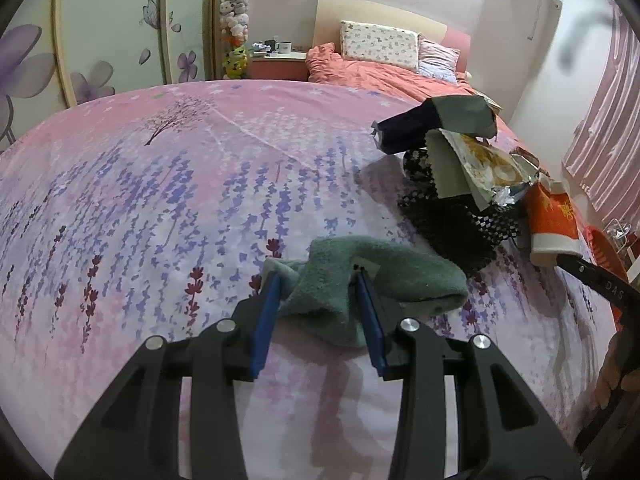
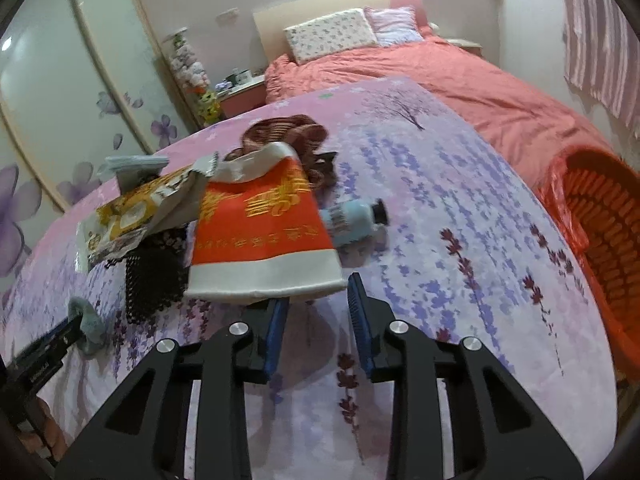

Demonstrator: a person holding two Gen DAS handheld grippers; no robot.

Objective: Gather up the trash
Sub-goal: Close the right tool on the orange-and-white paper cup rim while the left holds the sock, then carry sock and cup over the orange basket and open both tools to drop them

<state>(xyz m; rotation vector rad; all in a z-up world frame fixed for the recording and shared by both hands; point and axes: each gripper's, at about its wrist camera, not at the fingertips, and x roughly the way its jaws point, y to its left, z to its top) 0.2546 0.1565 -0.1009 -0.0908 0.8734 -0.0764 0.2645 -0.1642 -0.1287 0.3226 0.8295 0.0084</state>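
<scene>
Both tongs angled down: L (image 1: pixel 316 280) astride green sock (image 1: pixel 360 280), R (image 2: pixel 318 284) under red cup (image 2: pixel 260 232).

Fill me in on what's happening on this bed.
A person works two handheld grippers over a lavender-print bedspread. The left gripper straddles a crumpled green sock. The right gripper sits at the white rim of an orange paper cup lying beside snack wrappers. An orange plastic basket waits at the bed's edge.
</scene>
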